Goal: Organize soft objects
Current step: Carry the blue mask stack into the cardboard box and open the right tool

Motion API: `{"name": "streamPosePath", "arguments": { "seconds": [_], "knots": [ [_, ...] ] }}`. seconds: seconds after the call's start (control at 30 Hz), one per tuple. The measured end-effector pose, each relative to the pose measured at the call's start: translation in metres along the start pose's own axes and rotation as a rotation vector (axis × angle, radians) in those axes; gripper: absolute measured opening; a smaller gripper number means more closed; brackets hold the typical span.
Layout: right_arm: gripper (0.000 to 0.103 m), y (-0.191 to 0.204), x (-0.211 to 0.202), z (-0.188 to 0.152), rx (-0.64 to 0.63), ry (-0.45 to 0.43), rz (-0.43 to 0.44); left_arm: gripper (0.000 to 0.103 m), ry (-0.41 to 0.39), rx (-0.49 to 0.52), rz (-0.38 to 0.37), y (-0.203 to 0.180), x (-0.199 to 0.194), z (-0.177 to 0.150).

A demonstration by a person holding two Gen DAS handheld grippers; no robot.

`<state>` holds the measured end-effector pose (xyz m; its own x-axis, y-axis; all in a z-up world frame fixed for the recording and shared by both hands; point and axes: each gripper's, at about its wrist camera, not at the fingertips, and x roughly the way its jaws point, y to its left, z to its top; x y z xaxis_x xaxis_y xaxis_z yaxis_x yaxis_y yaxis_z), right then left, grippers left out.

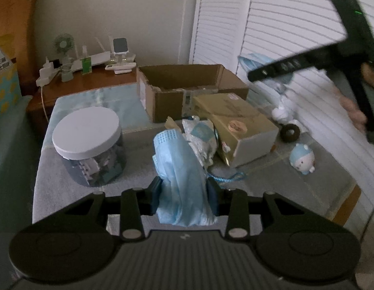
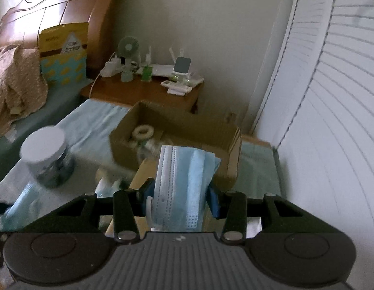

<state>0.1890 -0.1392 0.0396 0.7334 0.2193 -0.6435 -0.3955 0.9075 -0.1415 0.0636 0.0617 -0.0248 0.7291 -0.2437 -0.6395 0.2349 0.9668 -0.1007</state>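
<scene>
My left gripper [image 1: 184,194] is shut on a crumpled light-blue face mask [image 1: 179,169] and holds it low over the table. My right gripper [image 2: 180,199] is shut on a folded blue face mask [image 2: 184,183] and holds it in the air, in front of an open cardboard box [image 2: 187,125]. In the left wrist view the right gripper [image 1: 307,60] shows at upper right with its mask [image 1: 254,60] hanging beyond the same box [image 1: 187,94]. A small blue-and-white plush toy [image 1: 303,158] lies on the table at right.
A jar with a white lid [image 1: 87,142] stands at left. A tan closed box [image 1: 237,125] lies before the open box, with crumpled packets [image 1: 201,140] beside it. A dark ring [image 1: 289,133] and a white figure [image 1: 283,111] sit at right. A nightstand [image 2: 143,89] holds gadgets.
</scene>
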Motion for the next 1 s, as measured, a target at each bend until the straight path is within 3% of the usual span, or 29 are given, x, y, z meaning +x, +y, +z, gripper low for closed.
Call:
{"name": "streamPosePath", "arguments": {
  "seconds": [0.23,0.5,0.6,0.67,0.73,0.9,1.0],
  "knots": [
    [0.050,-0.027,0.061,0.046,0.007,0.017,0.021,0.038,-0.005,-0.023,0.015,0.002,0.008,0.010],
    [0.051,-0.042,0.117,0.064,-0.011,0.064,0.009,0.038,0.012,-0.037,0.049,0.006,0.020,0.018],
    [0.067,-0.045,0.131,0.061,-0.014,0.081,-0.005,0.038,0.020,-0.040,0.056,0.007,0.024,0.019],
    [0.086,-0.046,0.135,0.056,-0.018,0.078,-0.012,0.038,0.024,-0.036,0.060,0.008,0.026,0.021],
    [0.095,-0.049,0.133,0.052,-0.004,0.068,-0.013,0.038,0.028,-0.031,0.062,0.008,0.027,0.022],
    [0.103,-0.053,0.111,0.043,0.039,0.040,0.005,0.038,0.030,-0.015,0.054,0.005,0.026,0.026],
    [0.103,-0.051,0.088,0.035,0.056,0.016,0.020,0.038,0.033,-0.004,0.045,0.004,0.024,0.028]
  ]
}}
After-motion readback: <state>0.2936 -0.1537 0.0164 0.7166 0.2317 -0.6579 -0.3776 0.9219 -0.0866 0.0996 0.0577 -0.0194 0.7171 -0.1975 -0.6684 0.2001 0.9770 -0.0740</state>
